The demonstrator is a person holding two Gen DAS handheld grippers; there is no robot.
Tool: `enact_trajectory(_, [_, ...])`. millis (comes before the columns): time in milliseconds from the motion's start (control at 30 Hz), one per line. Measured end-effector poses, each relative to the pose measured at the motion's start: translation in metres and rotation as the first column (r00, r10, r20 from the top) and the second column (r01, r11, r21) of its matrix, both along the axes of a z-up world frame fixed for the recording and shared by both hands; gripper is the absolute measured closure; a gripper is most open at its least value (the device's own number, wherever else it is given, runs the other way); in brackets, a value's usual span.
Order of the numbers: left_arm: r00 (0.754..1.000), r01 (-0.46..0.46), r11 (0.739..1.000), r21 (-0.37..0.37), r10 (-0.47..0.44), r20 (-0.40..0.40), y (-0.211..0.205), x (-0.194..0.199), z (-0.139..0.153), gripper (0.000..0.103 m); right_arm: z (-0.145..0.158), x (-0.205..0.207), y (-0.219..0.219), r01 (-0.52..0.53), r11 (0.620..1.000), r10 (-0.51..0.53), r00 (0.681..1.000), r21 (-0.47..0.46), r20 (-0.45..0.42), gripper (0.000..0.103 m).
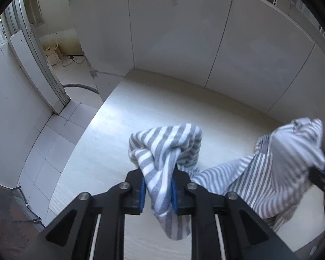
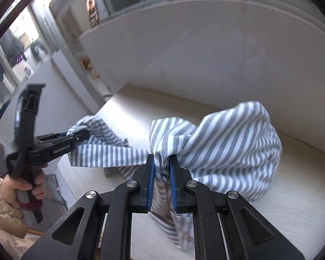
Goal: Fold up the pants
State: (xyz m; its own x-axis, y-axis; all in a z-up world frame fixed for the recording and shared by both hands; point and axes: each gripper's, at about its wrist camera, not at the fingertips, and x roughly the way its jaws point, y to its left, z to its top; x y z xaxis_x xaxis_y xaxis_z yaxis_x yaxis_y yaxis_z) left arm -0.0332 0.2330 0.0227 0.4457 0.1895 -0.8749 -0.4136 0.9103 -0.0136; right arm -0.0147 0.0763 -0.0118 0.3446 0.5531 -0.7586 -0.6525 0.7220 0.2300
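Striped pants [image 2: 227, 143] hang bunched between the left gripper [image 1: 158, 186] and right gripper [image 2: 161, 177], both clamped on fabric.

Pale cream bench [image 1: 162, 108] bare to far and left; white panel wall [image 1: 173, 32] blocks far edge; bunched grey-and-white striped pants [image 2: 227, 134] fill near right.
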Motion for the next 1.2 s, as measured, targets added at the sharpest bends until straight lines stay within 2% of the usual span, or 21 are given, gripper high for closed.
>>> enact_trajectory(67, [1.0,-0.004,1.0,-0.014,0.004,-0.015,0.004,-0.006,-0.003,0.073,-0.011,0.003,0.018,-0.005,0.999,0.005,1.0,-0.039,-0.014,0.088])
enact_trajectory(133, [1.0,-0.007,1.0,-0.03,0.006,-0.028,0.01,-0.011,-0.004,0.068,-0.023,0.005,0.03,-0.001,0.996,-0.002,1.0,-0.085,-0.031,0.081])
enact_trajectory(200, [0.999,-0.006,1.0,-0.027,0.005,-0.038,0.013,-0.016,-0.005,0.061,-0.028,0.004,0.039,0.021,0.992,-0.024,0.999,-0.125,-0.026,0.066])
enact_trajectory(367, [0.998,0.063,0.997,-0.035,-0.063,-0.005,0.01,-0.022,0.004,0.053,-0.014,-0.004,0.034,0.058,0.992,-0.057,0.998,-0.11,0.008,0.06])
enact_trajectory(433, [0.994,0.113,0.992,-0.048,-0.112,0.017,0.003,-0.02,0.009,0.051,-0.003,-0.013,0.012,0.091,0.991,-0.089,0.996,-0.097,0.023,0.057])
enact_trajectory(600, [0.968,0.248,0.966,-0.075,-0.244,0.056,-0.022,-0.011,0.019,0.049,0.011,-0.026,-0.023,0.194,0.978,-0.19,0.98,-0.079,0.056,0.056])
enact_trajectory(667, [0.951,0.306,0.948,-0.09,-0.3,0.07,-0.037,-0.004,0.021,0.045,0.013,-0.027,-0.04,0.234,0.969,-0.231,0.972,-0.081,0.054,0.05])
enact_trajectory(800, [0.916,0.399,0.907,-0.132,-0.39,0.09,-0.061,0.004,0.018,0.043,0.006,-0.014,-0.069,0.324,0.942,-0.325,0.946,-0.084,0.002,0.047])
enact_trajectory(967, [0.904,0.427,0.889,-0.163,-0.42,0.08,-0.08,0.01,0.015,0.043,-0.019,0.013,-0.094,0.418,0.901,-0.426,0.902,-0.113,-0.062,0.043])
enact_trajectory(1100, [0.906,0.422,0.889,-0.176,-0.416,0.074,-0.093,0.022,0.007,0.043,-0.032,0.038,-0.098,0.421,0.9,-0.433,0.893,-0.112,-0.122,0.043])
enact_trajectory(1200, [0.9,0.437,0.878,-0.195,-0.43,0.075,-0.1,0.028,-0.001,0.043,-0.041,0.057,-0.095,0.405,0.905,-0.42,0.9,-0.129,-0.116,0.043])
